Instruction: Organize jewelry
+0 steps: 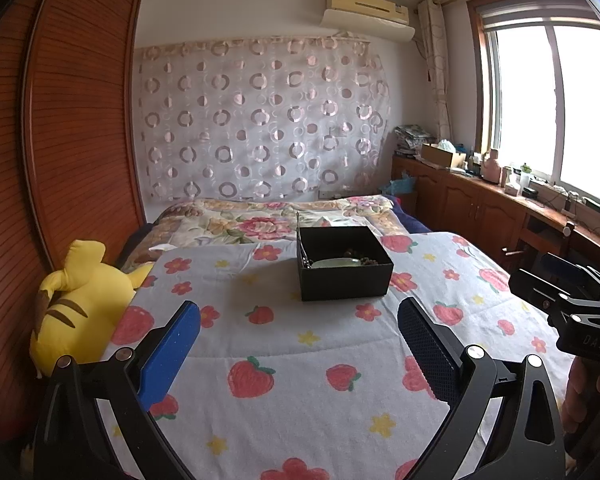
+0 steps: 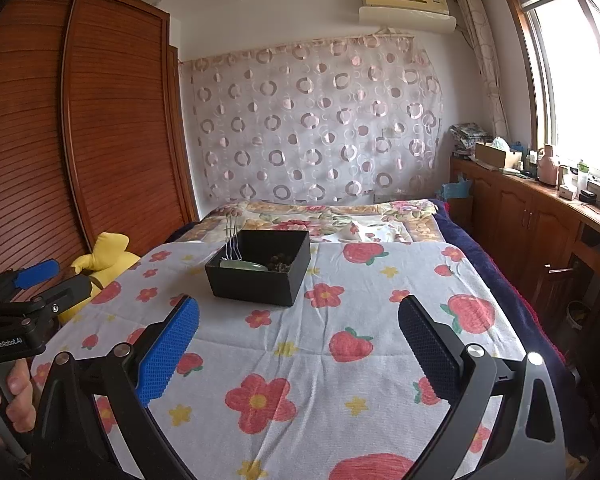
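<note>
Black box (image 1: 344, 264) with jewelry (image 1: 342, 262) is set mid-bed (image 1: 300, 380), away from its edges; left gripper (image 1: 300, 344) and right gripper (image 2: 300, 344) are held spread, empty; tangled chains may be snagged.

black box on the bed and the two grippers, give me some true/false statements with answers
1. The black box has no lid on. True.
2. The box holds nothing. False: a pale green piece and dark beads lie inside.
3. The left gripper is shut on a necklace. False: its jaws stand wide apart, holding nothing.
4. The right gripper is open and short of the box. True.
5. A yellow plush lies at the bed's left edge. True.
6. The box sits on a plain blue sheet. False: the blanket is white with strawberries and flowers.
</note>
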The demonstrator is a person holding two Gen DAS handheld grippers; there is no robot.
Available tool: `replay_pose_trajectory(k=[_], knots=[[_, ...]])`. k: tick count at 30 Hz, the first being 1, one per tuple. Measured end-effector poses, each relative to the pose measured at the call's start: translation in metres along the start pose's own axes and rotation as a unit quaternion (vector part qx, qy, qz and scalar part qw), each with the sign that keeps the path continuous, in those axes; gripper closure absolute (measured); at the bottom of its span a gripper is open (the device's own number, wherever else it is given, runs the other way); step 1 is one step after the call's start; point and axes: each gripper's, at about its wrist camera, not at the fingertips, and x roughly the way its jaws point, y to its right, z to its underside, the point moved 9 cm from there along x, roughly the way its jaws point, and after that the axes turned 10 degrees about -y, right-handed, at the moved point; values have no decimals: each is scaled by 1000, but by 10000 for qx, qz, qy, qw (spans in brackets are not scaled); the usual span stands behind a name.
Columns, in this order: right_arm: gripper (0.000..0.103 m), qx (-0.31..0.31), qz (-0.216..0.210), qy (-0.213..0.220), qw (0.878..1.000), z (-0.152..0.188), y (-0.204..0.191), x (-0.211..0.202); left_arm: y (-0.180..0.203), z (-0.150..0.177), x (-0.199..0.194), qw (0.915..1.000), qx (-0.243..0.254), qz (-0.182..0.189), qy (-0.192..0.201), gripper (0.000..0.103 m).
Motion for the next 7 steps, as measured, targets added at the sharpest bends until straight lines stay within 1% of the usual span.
replay_pose_trajectory(k=[7], knots=[[2,2,3,3,10000,0,0,0,-1,-2,-1,10000,-5,-1,16,8]])
